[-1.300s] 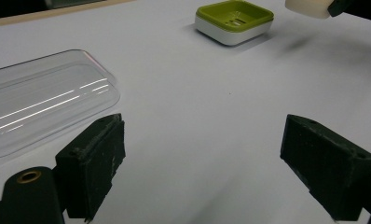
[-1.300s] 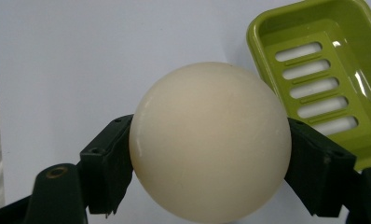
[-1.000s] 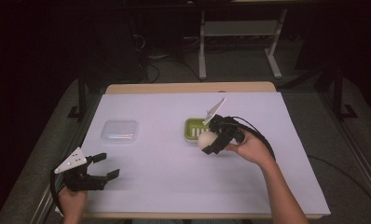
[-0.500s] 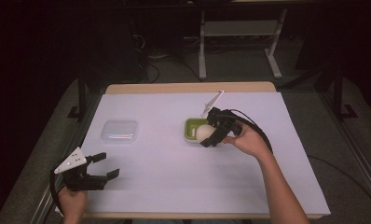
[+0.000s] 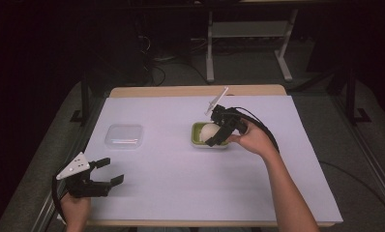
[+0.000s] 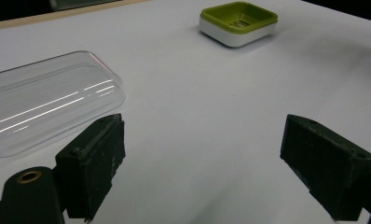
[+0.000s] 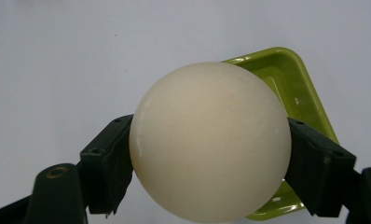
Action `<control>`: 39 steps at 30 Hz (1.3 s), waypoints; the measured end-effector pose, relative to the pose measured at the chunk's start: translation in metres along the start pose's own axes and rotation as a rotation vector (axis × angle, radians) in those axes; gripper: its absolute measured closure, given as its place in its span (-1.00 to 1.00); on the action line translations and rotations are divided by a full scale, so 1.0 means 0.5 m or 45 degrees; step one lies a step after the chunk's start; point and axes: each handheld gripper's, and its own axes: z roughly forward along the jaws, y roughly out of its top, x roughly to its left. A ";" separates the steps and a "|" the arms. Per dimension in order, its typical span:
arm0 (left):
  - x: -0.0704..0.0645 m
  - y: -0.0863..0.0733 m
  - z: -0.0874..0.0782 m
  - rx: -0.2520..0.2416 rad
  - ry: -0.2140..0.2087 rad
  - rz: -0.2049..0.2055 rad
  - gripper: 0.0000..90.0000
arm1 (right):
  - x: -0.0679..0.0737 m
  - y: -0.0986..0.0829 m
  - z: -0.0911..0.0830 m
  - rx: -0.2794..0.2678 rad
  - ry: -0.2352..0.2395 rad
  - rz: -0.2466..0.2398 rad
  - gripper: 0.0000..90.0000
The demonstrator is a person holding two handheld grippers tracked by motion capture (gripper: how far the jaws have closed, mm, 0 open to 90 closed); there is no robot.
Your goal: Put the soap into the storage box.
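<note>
White paper covers the table [image 5: 147, 188]. Over the last second the right gripper [image 5: 213, 136], jaws clamped on the ball [image 5: 209, 130], has carried it farther, above the green dish [image 5: 197, 137]: release looks next. Left gripper [image 5: 108, 170] idles open, near left.

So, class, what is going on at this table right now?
A person works with a claw in each hand. The right claw is shut on a cream ball, held over the green dish. The left claw rests open near the table's front edge, with a clear plastic lid lying beyond it.
</note>
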 end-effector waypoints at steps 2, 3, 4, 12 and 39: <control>0.001 0.000 0.000 -0.001 0.000 0.001 -0.71 | -0.005 0.001 0.003 0.004 -0.007 0.004 -0.50; 0.001 0.000 0.000 0.000 0.000 0.000 -0.71 | -0.008 0.001 0.004 0.009 -0.006 0.012 -0.50; 0.001 0.000 0.000 0.003 -0.001 0.002 -0.71 | -0.010 0.000 0.006 0.008 -0.012 0.012 -0.50; -0.001 0.000 0.002 0.005 -0.009 0.004 -0.71 | -0.031 -0.004 0.020 0.025 -0.033 0.058 -0.50; 0.000 -0.001 0.003 0.006 -0.009 -0.002 -0.71 | -0.076 -0.011 0.067 0.069 -0.062 0.139 -0.50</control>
